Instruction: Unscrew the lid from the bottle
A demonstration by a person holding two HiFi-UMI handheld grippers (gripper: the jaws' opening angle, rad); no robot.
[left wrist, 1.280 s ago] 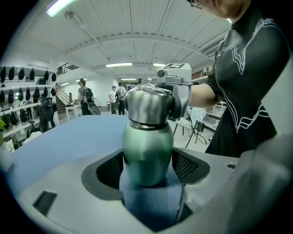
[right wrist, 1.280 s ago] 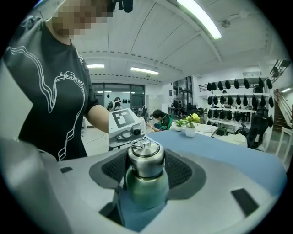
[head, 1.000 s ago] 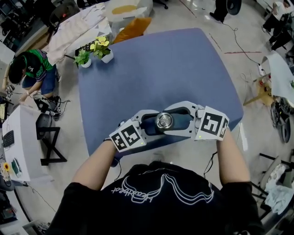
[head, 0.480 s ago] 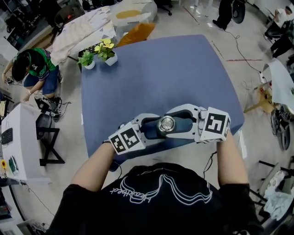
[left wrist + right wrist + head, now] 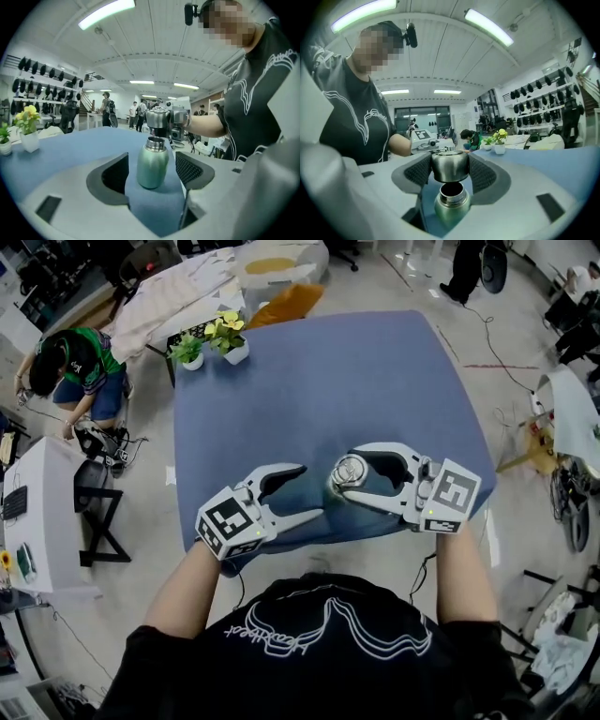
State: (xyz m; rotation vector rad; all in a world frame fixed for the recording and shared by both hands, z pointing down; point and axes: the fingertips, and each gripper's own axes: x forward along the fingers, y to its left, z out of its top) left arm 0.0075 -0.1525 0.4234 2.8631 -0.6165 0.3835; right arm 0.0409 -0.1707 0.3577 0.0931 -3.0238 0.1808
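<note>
**Lid off the bottle, held in the right gripper**

Blue table (image 5: 375, 362) in an open workshop hall. At its 11 o'clock corner in the head view, two potted plants (image 5: 214, 338). On the floor towards 10 o'clock, a crouching person (image 5: 70, 371). Near the table's 6 o'clock edge, both grippers, facing each other.

Right gripper (image 5: 347, 476): clamped on the steel lid (image 5: 450, 167), one ribbed pad on each side of it. Directly below the lid, at 6 o'clock in the right gripper view and not touching it, the green bottle (image 5: 152, 164), upright on the table, mouth open.

Left gripper (image 5: 307, 491): at 9 o'clock from the lid in the head view, jaws wide apart and gripping nothing. In the left gripper view, bottle framed between the two pads, blue surface visible on either side, no contact. Lid at 12 o'clock above the bottle's neck, separated by a narrow gap.
</note>
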